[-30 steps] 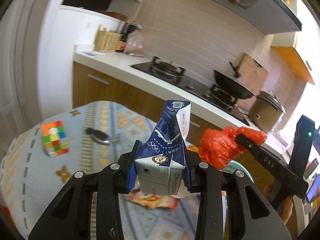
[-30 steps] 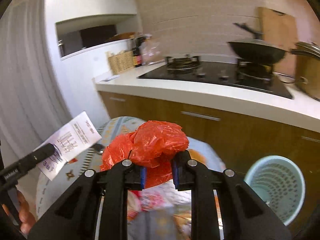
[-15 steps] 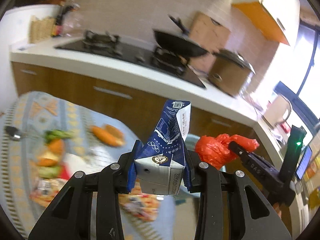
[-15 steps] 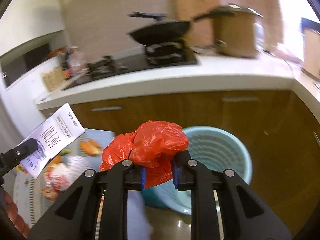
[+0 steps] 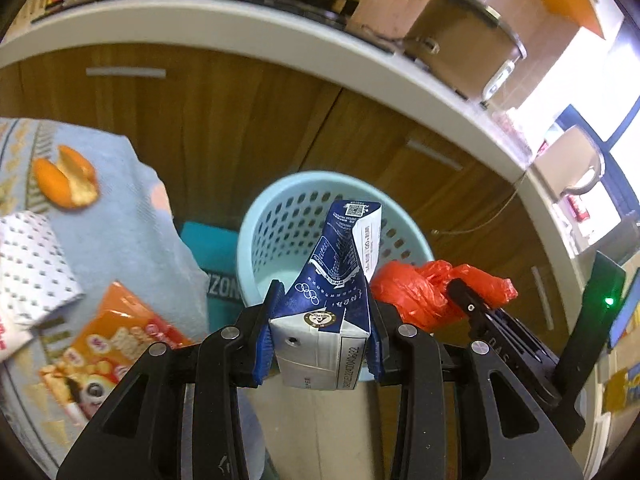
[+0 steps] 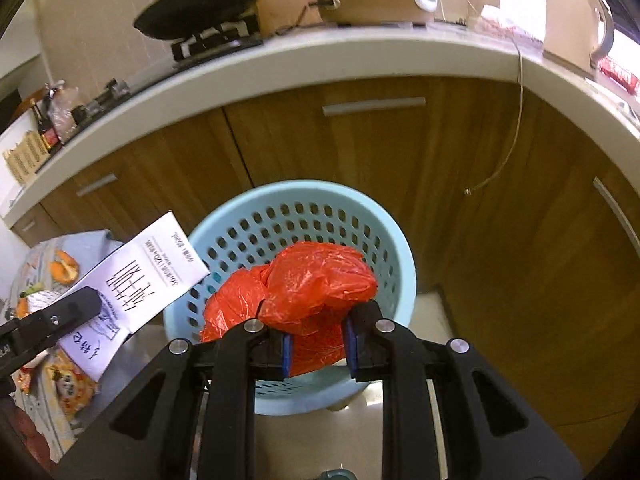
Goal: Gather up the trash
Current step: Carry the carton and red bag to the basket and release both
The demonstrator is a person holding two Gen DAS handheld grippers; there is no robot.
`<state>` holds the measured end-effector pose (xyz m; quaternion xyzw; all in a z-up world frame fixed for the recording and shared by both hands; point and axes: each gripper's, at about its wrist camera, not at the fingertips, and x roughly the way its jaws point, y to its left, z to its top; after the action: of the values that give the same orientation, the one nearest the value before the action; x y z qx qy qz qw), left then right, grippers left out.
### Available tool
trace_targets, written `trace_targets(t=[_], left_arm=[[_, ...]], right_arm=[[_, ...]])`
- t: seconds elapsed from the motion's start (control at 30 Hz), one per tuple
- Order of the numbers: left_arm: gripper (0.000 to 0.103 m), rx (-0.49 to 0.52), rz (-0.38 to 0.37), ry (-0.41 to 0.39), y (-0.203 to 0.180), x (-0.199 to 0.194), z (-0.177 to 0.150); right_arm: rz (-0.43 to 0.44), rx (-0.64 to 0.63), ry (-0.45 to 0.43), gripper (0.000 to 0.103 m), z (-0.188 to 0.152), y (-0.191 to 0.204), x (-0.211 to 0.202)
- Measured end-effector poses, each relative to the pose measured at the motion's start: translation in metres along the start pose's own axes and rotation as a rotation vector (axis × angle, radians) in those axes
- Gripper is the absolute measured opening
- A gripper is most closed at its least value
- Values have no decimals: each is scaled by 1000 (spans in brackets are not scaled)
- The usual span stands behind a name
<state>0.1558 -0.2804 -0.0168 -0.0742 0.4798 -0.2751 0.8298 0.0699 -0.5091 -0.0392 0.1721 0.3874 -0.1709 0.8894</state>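
looking down past both grippers toward wooden cabinet doors [image 6: 360, 148] under a white countertop [image 6: 304, 60], with a black wok [image 6: 200, 12] on the stove above. table with a blue patterned cloth [image 5: 108, 200] sits at left, carrying a snack packet [image 5: 104, 348], orange peel [image 5: 66, 182] and a dotted white paper [image 5: 32, 264]. light blue perforated bin [image 6: 296, 220] stands on the floor just in front of the cabinets, beside the table edge. left gripper [image 5: 320, 354] clamped on a crushed blue-and-white milk carton [image 5: 332, 304], blue pads pressing both sides, carton pointing toward the bin mouth. right gripper [image 6: 316, 346] clamped on a crumpled red plastic bag [image 6: 308, 284], bag bulging above the pads, seen against the bin opening. both items lie near the bin rim; neither is inside the bin
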Motion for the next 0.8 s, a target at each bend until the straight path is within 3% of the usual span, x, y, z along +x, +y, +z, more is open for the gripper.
trace_targets(t=[0.27,0.37,0.5,0.8], left_arm=[[35,-1,3,79,-5,40,-2],[48,-3,-7,89,-6,42,-4],[54,14,-10,65,-9,32,-3],[54,10,-40,-33,-1,-16,1]], right_arm=[[-23,-2,47,20,-6,-7,21],[-12,4,54,28,-6,-10,25],[-5,7,34,47,-5,-10,22],[37,-28,-21,47,-1,12,-1]])
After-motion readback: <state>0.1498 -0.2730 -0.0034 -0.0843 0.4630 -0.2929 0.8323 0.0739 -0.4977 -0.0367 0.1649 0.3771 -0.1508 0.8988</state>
